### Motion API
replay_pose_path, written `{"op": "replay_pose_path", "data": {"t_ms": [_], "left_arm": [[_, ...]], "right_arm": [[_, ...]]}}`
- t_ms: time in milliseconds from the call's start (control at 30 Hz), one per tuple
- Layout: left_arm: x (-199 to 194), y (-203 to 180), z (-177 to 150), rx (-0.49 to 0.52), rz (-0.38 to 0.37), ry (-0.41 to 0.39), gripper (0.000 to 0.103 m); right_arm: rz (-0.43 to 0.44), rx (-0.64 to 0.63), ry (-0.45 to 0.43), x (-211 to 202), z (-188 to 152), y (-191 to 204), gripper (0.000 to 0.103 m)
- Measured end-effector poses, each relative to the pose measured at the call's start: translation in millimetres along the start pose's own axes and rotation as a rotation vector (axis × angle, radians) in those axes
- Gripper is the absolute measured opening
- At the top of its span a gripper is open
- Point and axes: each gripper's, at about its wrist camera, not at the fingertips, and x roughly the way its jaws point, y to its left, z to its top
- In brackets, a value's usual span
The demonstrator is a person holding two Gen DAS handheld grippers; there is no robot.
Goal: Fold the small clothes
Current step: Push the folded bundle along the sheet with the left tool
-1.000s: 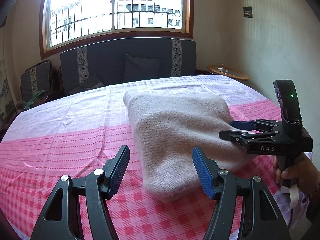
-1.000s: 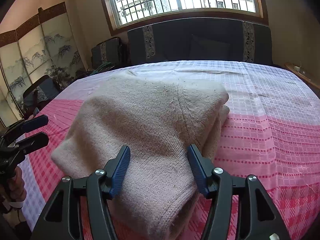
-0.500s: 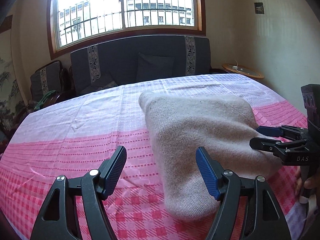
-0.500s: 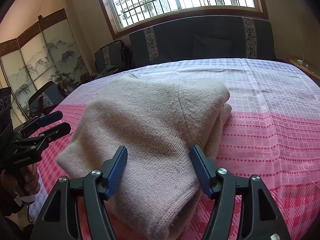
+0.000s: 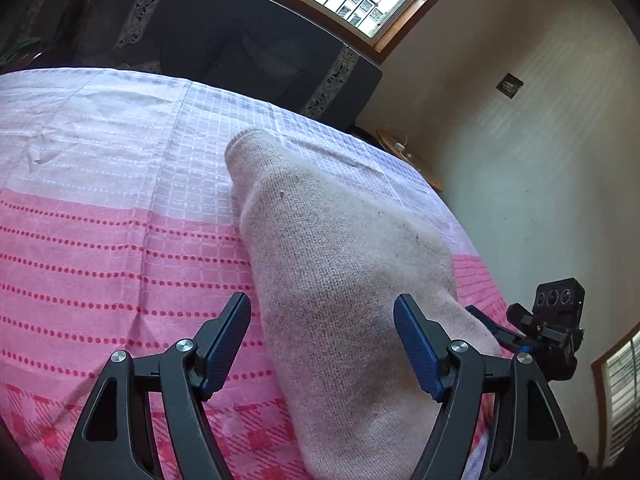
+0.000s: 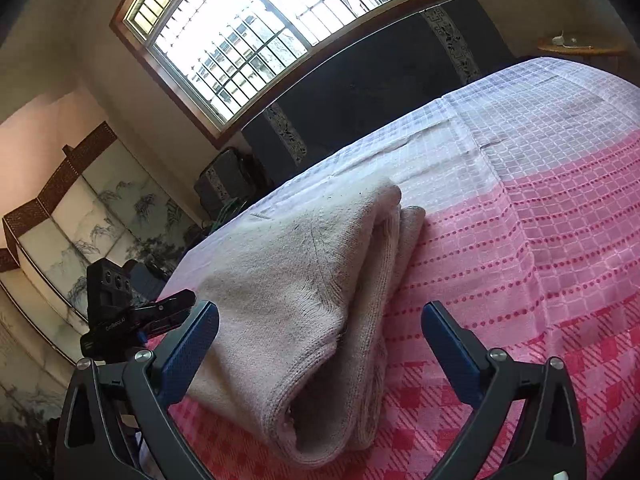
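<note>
- A folded beige knit sweater (image 5: 344,280) lies on the pink and white checked tablecloth (image 5: 112,240), running from the near edge towards the far, paler end.
- Left gripper (image 5: 322,344): jaws spread wide and holding nothing; the near end of the sweater lies between and just beyond the blue pads (image 5: 226,344).
- Right gripper (image 6: 320,352): jaws also wide apart and empty, straddling the sweater's near end, where the stacked folded layers (image 6: 360,360) show at the open edge.
- In the left wrist view the right gripper shows at the sweater's right side; in the right wrist view the left one sits at its left side.
- A dark sofa (image 6: 380,92) stands past the far end, under a barred window (image 6: 256,28).
</note>
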Motion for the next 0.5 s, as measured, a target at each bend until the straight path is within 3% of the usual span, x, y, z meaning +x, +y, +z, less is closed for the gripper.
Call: {"op": "replay_pose_path", "data": {"t_ms": [200,367,500], "left_arm": [[22.7,22.6,11.7,-0.118,-0.128,0.073,0.074],[33.7,27.2,17.8,-0.135,-0.186,0.113,0.075],[38.6,23.3,13.6,-0.13,-0.22,0.139,0.077]], "right_arm": [[0.06,0.13,0.126,26.2,13.8,-25.9,0.102],[0.044,0.043,0.268,59.7,21.4,-14.9,0.102],[0.097,-0.015,0.352,84.5,24.6,-1.5,0.102]]}}
